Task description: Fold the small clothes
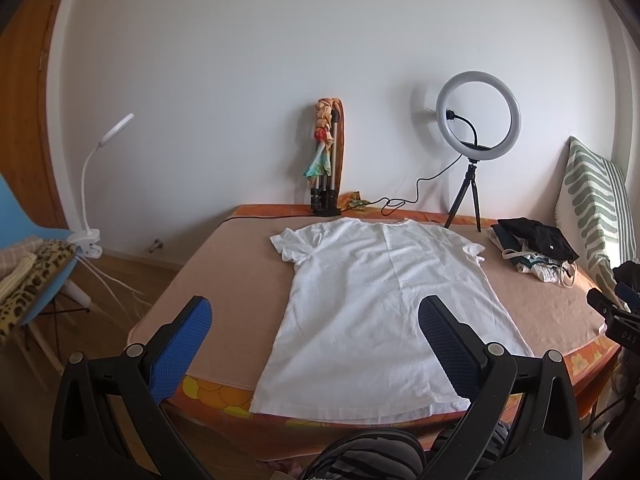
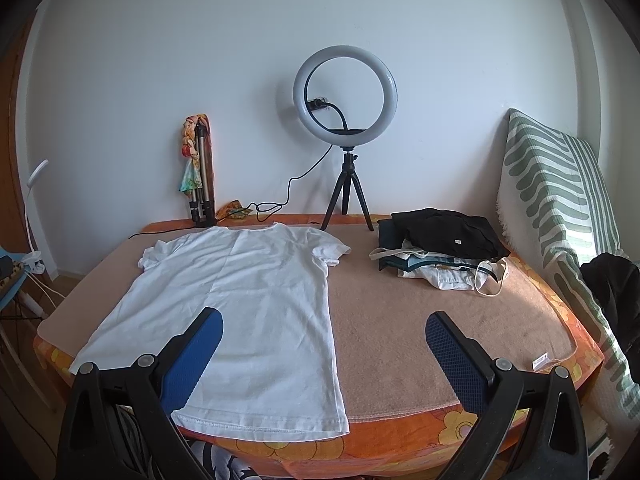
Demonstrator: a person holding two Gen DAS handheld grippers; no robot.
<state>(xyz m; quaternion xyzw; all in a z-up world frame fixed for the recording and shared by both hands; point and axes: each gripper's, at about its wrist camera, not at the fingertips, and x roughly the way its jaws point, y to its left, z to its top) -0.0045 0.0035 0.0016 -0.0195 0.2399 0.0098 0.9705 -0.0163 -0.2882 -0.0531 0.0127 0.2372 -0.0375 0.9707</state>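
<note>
— Since the white T-shirt (image 1: 376, 304) lies flat on the bed (image 2: 420, 312), hem nearest us, is folding begun?
— Not yet, I'd say; the left gripper (image 1: 316, 316) and right gripper (image 2: 324, 328) hang wide open, holding nothing.
— Next?
— Pinch a side edge (sleeve first, probably). The clothes pile (image 2: 444, 248) and ring light (image 2: 346, 96) stand clear.

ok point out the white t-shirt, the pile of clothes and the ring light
white t-shirt (image 2: 248, 304), right wrist view, middle of its body
pile of clothes (image 2: 444, 236), right wrist view, black garment on top
ring light (image 2: 298, 92), right wrist view, left side of ring
</note>
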